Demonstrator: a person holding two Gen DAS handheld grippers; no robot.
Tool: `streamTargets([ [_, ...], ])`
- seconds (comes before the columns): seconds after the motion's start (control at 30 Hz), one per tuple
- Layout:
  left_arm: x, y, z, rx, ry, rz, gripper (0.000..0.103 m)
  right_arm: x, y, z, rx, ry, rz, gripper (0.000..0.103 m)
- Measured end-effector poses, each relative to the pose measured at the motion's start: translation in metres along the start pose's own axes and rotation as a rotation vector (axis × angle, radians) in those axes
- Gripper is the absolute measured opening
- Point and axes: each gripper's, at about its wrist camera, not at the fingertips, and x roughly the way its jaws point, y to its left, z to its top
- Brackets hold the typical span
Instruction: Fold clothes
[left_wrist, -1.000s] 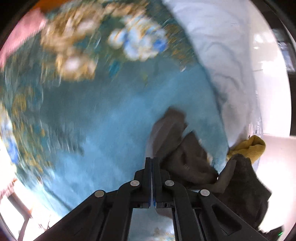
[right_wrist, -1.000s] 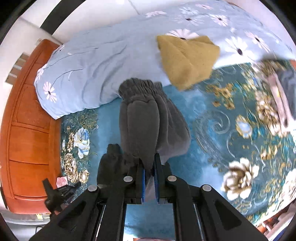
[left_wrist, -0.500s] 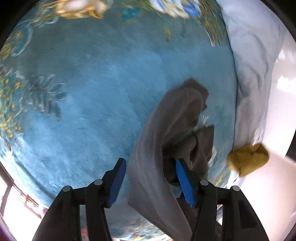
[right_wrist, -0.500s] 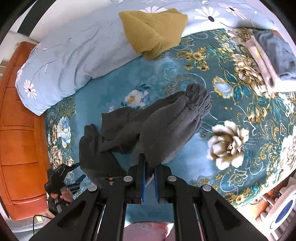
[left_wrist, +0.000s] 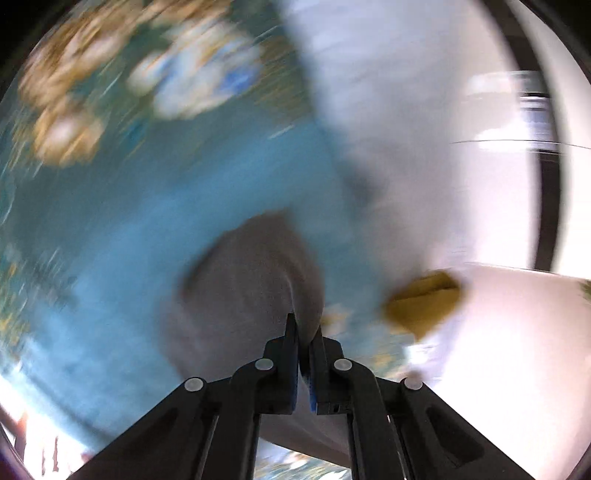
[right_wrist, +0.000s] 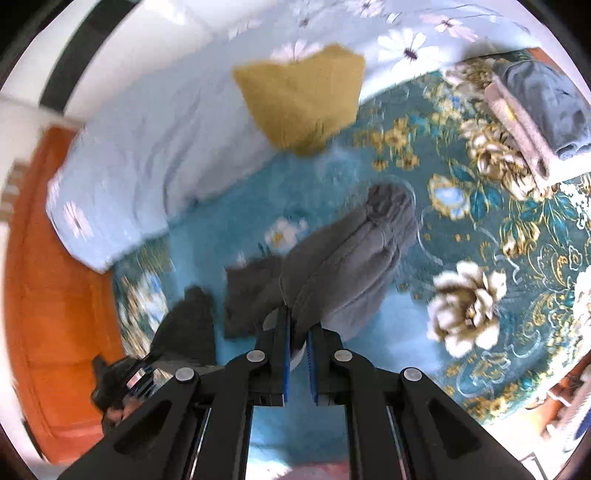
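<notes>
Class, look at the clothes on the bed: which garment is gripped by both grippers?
The grey trousers: both the right gripper and the left gripper are clamped on them. The mustard garment and the folded pile lie untouched.

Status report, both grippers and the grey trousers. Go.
Left gripper just closed, shut on grey trousers. Right gripper shut on same trousers, cuffed end trailing on floral bedspread. Yellow garment nearby, clear.

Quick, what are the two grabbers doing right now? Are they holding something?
Left gripper: just closed, pinching the grey trousers.
Right gripper: closed, holding the same grey trousers.
</notes>
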Motion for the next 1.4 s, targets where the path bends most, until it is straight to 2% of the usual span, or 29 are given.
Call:
streamTargets([
  [0.1, -0.038, -0.038, -0.003, 0.089, -0.084, -0.131, 0.004, -0.026, 0.008, 0.016, -0.017, -0.08, 0.058, 0.007],
  [0.2, -0.06, -0.039, -0.017, 0.152, -0.134, -0.156, 0.004, -0.061, 0.02, 0.016, -0.085, -0.182, 0.129, 0.007],
  [0.23, -0.059, -0.029, -0.024, 0.162, -0.132, -0.124, 0.004, -0.071, 0.023, 0.014, -0.114, -0.21, 0.148, 0.007],
  [0.27, -0.054, -0.015, -0.03, 0.159, -0.119, -0.078, 0.004, -0.067, 0.019, 0.006, -0.131, -0.198, 0.141, 0.007],
  [0.37, -0.021, 0.051, -0.046, 0.051, -0.019, 0.114, 0.004, -0.054, 0.007, -0.017, -0.183, -0.156, 0.116, 0.007],
  [0.47, 0.016, 0.126, -0.066, -0.127, 0.099, 0.281, 0.004, 0.013, -0.041, -0.048, -0.096, 0.035, -0.016, 0.007],
  [0.53, 0.024, 0.156, -0.078, -0.178, 0.148, 0.351, 0.004, 0.055, -0.077, -0.071, 0.002, 0.164, -0.086, 0.007],
  [0.63, 0.027, 0.187, -0.091, -0.217, 0.19, 0.428, 0.004, 0.087, -0.111, -0.099, 0.062, 0.3, -0.173, 0.007],
  [0.7, 0.024, 0.199, -0.095, -0.245, 0.197, 0.433, 0.004, 0.088, -0.118, -0.104, 0.053, 0.316, -0.203, 0.007],
  [0.77, 0.022, 0.206, -0.094, -0.271, 0.199, 0.433, 0.004, 0.078, -0.124, -0.102, 0.07, 0.274, -0.205, 0.007],
  [0.97, 0.016, 0.222, -0.09, -0.318, 0.208, 0.494, 0.005, 0.064, -0.142, -0.109, 0.142, 0.223, -0.214, 0.007],
  [1.1, 0.008, 0.234, -0.091, -0.332, 0.202, 0.548, 0.006, 0.057, -0.139, -0.113, 0.121, 0.195, -0.204, 0.008],
  [1.13, 0.006, 0.236, -0.092, -0.337, 0.2, 0.564, 0.006, 0.056, -0.136, -0.113, 0.103, 0.179, -0.192, 0.01],
  [1.17, 0.004, 0.239, -0.094, -0.354, 0.199, 0.565, 0.006, 0.056, -0.132, -0.112, 0.084, 0.163, -0.179, 0.021],
  [1.2, 0.001, 0.241, -0.095, -0.373, 0.196, 0.562, 0.006, 0.054, -0.126, -0.109, 0.07, 0.146, -0.163, 0.047],
  [1.27, -0.007, 0.241, -0.098, -0.41, 0.174, 0.542, 0.006, 0.053, -0.117, -0.104, 0.043, 0.118, -0.13, 0.072],
  [1.33, -0.016, 0.232, -0.1, -0.404, 0.143, 0.531, 0.006, 0.06, -0.109, -0.096, 0.002, 0.125, -0.135, 0.072],
  [1.4, -0.026, 0.212, -0.1, -0.349, 0.107, 0.526, 0.006, 0.068, -0.104, -0.089, -0.031, 0.135, -0.149, 0.072],
])
